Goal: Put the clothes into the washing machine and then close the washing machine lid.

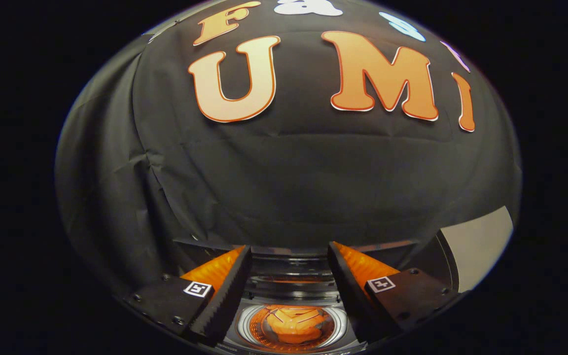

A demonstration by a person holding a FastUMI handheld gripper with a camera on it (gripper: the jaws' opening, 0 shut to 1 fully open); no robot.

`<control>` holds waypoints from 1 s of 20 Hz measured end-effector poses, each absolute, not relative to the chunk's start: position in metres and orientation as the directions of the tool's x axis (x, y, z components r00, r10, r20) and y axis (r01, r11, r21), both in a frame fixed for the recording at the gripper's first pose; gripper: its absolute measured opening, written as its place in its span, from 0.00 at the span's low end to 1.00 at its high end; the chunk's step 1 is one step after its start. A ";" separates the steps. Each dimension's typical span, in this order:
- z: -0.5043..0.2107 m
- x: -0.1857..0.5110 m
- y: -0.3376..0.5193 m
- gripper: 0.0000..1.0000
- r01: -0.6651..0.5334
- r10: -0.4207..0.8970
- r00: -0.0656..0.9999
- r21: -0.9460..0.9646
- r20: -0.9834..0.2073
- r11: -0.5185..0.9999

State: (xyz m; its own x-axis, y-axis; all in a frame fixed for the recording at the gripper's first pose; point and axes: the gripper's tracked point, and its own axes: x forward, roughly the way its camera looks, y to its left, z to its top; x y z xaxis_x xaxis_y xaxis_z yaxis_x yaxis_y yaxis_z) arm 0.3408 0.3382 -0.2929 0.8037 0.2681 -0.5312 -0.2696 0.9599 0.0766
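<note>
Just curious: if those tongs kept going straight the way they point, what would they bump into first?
Probably the black cloth wall, though depth is hard to judge. The open tongs aim over the washing machine; the orange clothes lie below them in its drum.

Orange clothes bunched inside open-lidded washing machine drum

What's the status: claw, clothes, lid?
Claw open, empty, above drum. Orange clothes inside round metal drum. Lid not yet shut.
</note>
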 end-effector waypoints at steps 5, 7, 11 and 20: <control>-0.307 0.365 0.345 0.99 -0.263 0.271 0.801 0.093 -0.534 0.960; -0.308 0.365 0.344 0.99 -0.259 0.275 0.803 0.106 -0.528 0.960; -0.305 0.345 0.342 1.00 -0.271 0.276 0.797 0.090 -0.537 0.958; -0.303 0.307 0.336 0.99 -0.268 0.269 0.839 0.071 -0.474 0.961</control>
State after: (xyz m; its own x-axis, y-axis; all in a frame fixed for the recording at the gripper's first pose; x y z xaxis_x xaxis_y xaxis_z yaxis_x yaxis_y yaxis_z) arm 0.3070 0.3364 -0.3025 0.8387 0.2688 -0.4737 -0.2679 0.9608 0.0709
